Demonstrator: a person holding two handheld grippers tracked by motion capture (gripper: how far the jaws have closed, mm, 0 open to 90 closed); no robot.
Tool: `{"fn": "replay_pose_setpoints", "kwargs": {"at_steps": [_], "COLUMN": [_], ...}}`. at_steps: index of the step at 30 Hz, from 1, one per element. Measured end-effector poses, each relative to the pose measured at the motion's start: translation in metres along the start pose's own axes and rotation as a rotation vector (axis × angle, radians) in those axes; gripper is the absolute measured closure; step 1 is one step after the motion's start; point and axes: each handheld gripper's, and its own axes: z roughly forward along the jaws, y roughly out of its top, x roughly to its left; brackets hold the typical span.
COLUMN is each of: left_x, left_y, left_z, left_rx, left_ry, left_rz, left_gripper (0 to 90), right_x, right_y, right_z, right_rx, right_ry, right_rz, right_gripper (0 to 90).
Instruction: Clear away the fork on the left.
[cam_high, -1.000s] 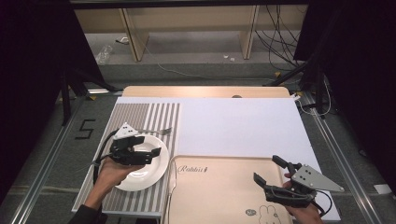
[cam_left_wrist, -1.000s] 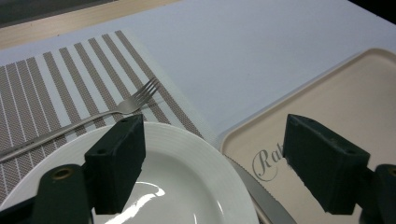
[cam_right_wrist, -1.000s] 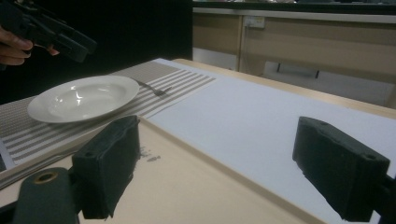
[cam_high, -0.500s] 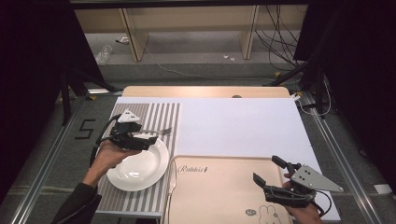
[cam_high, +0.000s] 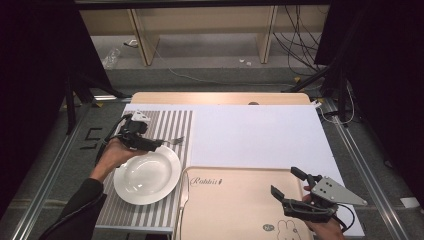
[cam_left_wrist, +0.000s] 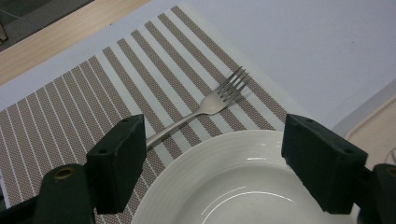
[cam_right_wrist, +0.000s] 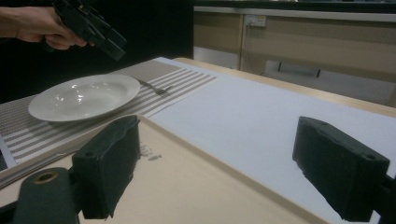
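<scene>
Here we take the white plate (cam_high: 147, 174) as our landmark: it rests on the striped placemat (cam_high: 165, 125) at the left of the counter (cam_high: 220, 97). Just beyond the plate's far rim lies the fork (cam_left_wrist: 205, 106), flat on the placemat, tines pointing away from the plate toward the white sheet (cam_high: 255, 135); in the left gripper view its handle runs behind one jaw, close to the plate's edge, though we cannot tell whether it touches the rim.

Our left gripper (cam_high: 150, 144) hovers over the plate's far-left rim, above the fork's handle end. Its jaws stand wide apart and have hold of nothing; the fork lies below them, ungrasped. The right gripper view also shows this gripper raised in the air above the plate.

Our right gripper (cam_high: 287, 187) is well apart from the plate, off to its right, over the beige tray (cam_high: 235, 200) with the rabbit print. Its jaws too are spread wide, with nothing between them.
</scene>
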Motion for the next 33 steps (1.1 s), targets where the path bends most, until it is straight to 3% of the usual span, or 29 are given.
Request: {"fn": "replay_pose_setpoints", "kwargs": {"at_steps": [4,12,33], "left_x": [0.010,0.022,0.038], "left_y": [0.003,0.007,0.019], "left_z": [0.010,0.024,0.058], "left_rx": [0.042,0.086,0.224], "left_ry": [0.025,0.029,0.056], "left_rz": [0.012,0.027,0.073], "left_gripper": [22.6,22.6,24.4], "right_x": [0.000,0.000,0.001], "right_y": [0.000,0.000,0.000], "right_z": [0.000,0.000,0.000], "right_rx": [-0.003,-0.001,0.003], "right_ry": [0.001,0.000,0.008], "right_rz": [-0.003,-0.003,-0.007], "right_gripper": [15.8,15.8,15.8]}}
